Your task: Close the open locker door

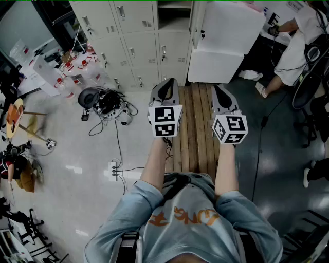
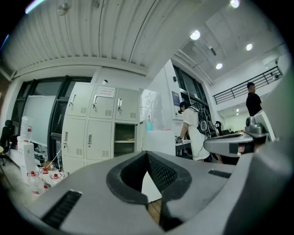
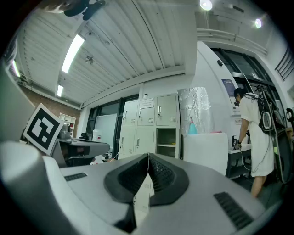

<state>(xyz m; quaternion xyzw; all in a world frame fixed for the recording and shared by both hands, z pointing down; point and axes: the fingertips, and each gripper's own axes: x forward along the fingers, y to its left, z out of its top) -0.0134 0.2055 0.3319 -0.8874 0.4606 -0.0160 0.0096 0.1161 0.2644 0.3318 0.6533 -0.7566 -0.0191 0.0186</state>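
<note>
Grey jaws meet tip to tip on the left tool [image 1: 167, 87], nothing between them. Same on the right tool [image 1: 221, 91]: pressed together, empty, touching nothing. Ahead, the white locker door [image 1: 226, 43] hangs wide open, just right of its open compartment [image 1: 172, 14].

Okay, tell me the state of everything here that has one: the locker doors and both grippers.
Right-hand locker door: open, swung out from its compartment.
Other locker doors: closed.
Left gripper: jaws together, nothing held.
Right gripper: jaws together, nothing held.
</note>
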